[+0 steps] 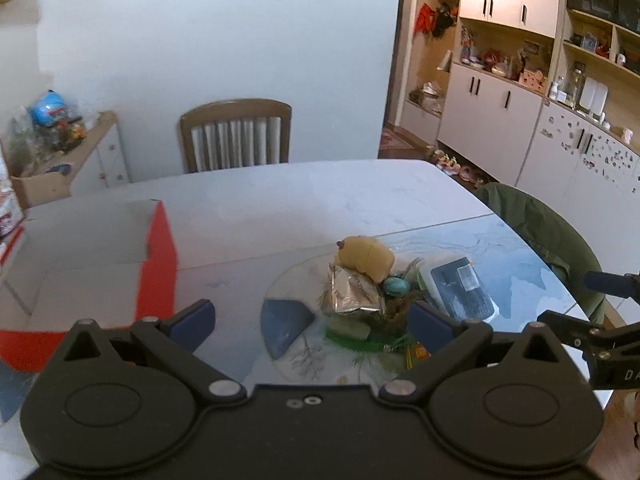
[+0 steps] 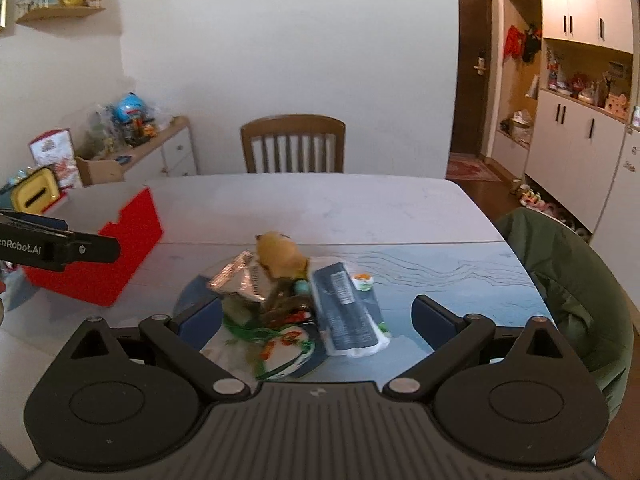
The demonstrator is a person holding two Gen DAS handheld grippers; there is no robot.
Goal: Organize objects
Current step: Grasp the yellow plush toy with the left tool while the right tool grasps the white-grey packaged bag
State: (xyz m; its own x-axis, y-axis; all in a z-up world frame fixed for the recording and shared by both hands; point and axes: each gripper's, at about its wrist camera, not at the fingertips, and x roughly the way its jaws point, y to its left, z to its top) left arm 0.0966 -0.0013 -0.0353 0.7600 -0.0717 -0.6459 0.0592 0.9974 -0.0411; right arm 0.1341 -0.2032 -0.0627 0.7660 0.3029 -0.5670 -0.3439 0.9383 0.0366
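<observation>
A pale marble-patterned table [image 2: 360, 208] carries everything, with a seam running across its top and bluish veining on the near part. A red box [image 2: 120, 248] with an open top stands on its left side. Near the middle lies a round glass plate [image 1: 288, 280], heaped with a pile of small things: a yellow toy, a foil packet and a dark flat packet.
</observation>
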